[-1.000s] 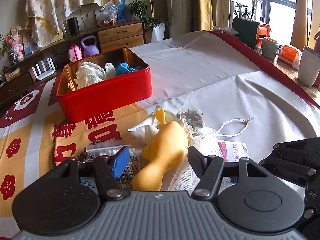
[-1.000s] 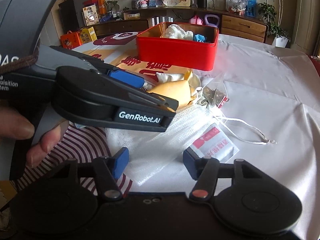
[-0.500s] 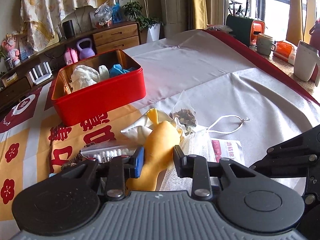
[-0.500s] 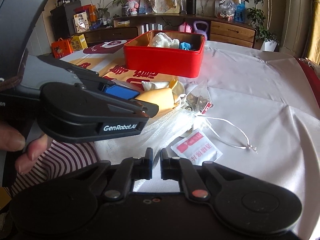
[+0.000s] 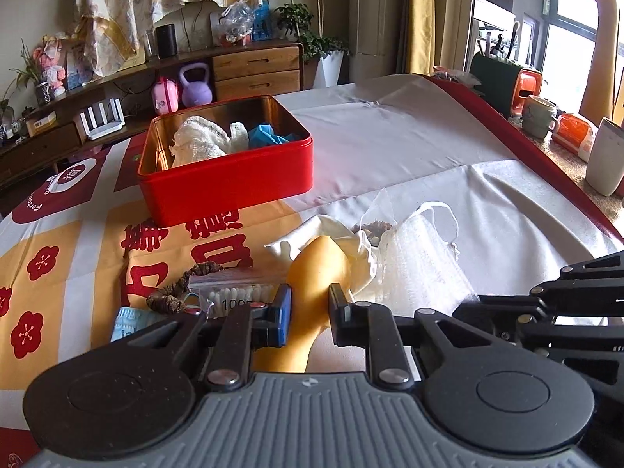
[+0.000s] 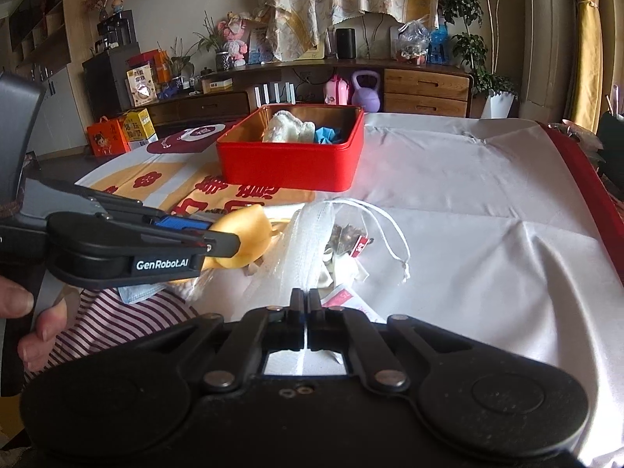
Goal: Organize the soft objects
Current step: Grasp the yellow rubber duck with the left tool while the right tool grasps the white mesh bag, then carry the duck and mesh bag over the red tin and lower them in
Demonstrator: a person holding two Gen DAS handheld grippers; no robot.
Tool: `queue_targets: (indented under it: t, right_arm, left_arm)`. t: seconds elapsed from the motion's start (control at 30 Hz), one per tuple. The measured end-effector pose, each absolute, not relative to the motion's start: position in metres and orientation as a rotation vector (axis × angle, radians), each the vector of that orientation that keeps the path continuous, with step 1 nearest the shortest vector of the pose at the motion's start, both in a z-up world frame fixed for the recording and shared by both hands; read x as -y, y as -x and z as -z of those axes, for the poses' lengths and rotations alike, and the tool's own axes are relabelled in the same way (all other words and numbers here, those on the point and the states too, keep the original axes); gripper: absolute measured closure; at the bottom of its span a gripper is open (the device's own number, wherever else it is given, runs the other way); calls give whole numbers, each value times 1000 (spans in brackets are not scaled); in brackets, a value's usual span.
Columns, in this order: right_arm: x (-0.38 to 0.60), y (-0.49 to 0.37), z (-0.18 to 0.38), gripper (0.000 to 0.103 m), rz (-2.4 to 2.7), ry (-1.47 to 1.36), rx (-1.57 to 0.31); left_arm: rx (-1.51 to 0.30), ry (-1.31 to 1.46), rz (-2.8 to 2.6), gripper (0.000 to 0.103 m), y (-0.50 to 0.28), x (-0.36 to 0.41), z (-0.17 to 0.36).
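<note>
A red tin (image 5: 234, 183) stands on the table ahead and holds white cloths and a blue glove. My left gripper (image 5: 310, 304) has its jaws closing on a yellow soft object (image 5: 319, 261), both pads pressing its narrow waist. The right wrist view shows that left gripper (image 6: 218, 238) from the side, with the yellow object (image 6: 249, 238) sticking out past its tip. My right gripper (image 6: 306, 298) is shut on a white mesh cloth (image 6: 308, 249), which rises from the table into the pinched jaws. The red tin (image 6: 288, 167) lies beyond it.
A bag of cotton swabs (image 5: 234, 296), a brown scrunchie (image 5: 175, 292) and a blue mask (image 5: 128, 321) lie left of the yellow object. A drawstring sachet (image 6: 347, 238) and a red-white packet (image 6: 343, 296) sit by the mesh. Mugs (image 5: 538, 117) line the right edge. A person's hand (image 6: 23, 312) holds the left gripper.
Both grippers went from open to closed: the left onto the yellow object, the right onto the white mesh cloth. The right one then rose a little, pulling the mesh up.
</note>
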State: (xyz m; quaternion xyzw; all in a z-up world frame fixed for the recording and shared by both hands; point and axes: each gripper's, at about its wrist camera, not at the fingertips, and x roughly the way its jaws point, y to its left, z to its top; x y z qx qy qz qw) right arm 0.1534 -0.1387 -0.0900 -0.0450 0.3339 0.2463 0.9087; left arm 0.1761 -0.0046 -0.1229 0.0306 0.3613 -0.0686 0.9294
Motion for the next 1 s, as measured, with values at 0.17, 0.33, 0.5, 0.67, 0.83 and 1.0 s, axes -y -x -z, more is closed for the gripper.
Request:
queue_targets:
  t: [0.17,0.33,0.5,0.67,0.83,1.0]
  right_arm:
    - [148,-152,77,103,-498,81,-660]
    - [156,-154,66,103,-490,62,-642]
    - [160,-159,52,103,-498,42,-628]
    - [161,-164,34,103,-516,39,-611]
    - [159,-176,16,103,-534,37,-595]
    - [156,-191,-1,103,-555,43,-584]
  left_arm:
    - [-735,-17,132,84,-168,-1,114]
    - [-714,-4,119,84,-160,-4,99]
    - [-701,22,106,84,-157,-9,82]
    - [-687,37,98,84,-158,-14,65]
    - [-674,37,92,84,-164,-18,49]
    - [-664,47,84,84,-175,-25,34]
